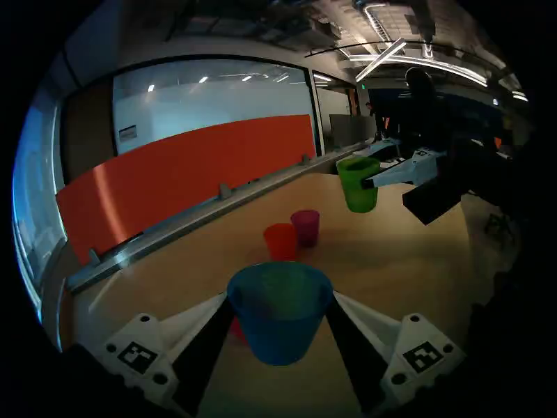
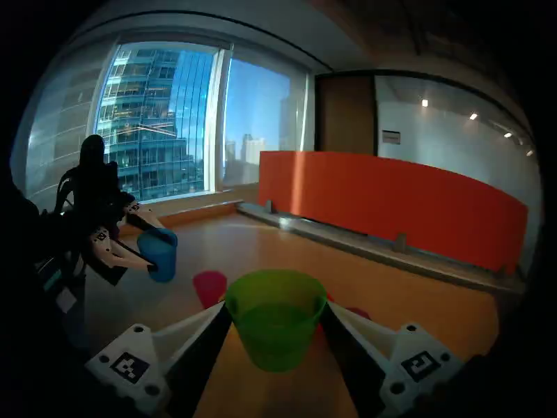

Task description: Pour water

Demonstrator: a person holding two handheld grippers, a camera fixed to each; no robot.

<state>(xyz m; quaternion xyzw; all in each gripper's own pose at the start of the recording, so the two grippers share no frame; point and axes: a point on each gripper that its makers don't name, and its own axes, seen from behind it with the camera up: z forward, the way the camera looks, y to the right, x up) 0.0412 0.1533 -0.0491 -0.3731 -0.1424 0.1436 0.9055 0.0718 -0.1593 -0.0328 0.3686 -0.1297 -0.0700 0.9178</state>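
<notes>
My left gripper [image 1: 280,306] is shut on a blue cup [image 1: 278,334], held upright just above the wooden table [image 1: 390,265]. My right gripper [image 2: 276,313] is shut on a green cup [image 2: 275,341], also upright. In the left gripper view the green cup [image 1: 358,188] hangs at the far right in the right gripper [image 1: 367,167]. In the right gripper view the blue cup [image 2: 159,256] sits at the left in the left gripper [image 2: 153,247]. An orange cup [image 1: 281,240] and a magenta cup [image 1: 306,226] stand on the table between the two. I cannot tell any water level.
A metal rail [image 1: 209,205] runs along the table's far edge, with an orange partition [image 2: 390,198] behind it. Big windows [image 2: 160,118] lie beyond. A pink cup [image 2: 209,287] stands on the table between the held cups. A person's dark arms [image 2: 42,237] hold the grippers.
</notes>
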